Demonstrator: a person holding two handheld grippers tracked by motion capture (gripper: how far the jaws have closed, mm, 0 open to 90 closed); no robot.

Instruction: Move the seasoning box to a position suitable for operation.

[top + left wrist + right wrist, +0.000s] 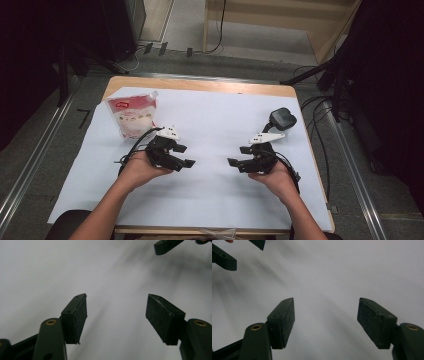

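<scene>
A white pouch with a red label (132, 117) stands at the back left of the white sheet (210, 125). At the back right sits a black boxy object (282, 119). My left gripper (185, 156) is held low over the sheet, in front and to the right of the pouch, jaws open and pointing right. My right gripper (239, 156) faces it from the right, open too, in front of the black object. In the left gripper view the left gripper (116, 315) has bare sheet between its pads. The right gripper (325, 320) likewise holds nothing.
The wooden table (200, 85) shows past the sheet's far edge. Cables (320, 120) lie off the right side. Dark stands and a wooden frame stand on the floor beyond the table. A wide bare stretch of sheet lies between the grippers and the front edge.
</scene>
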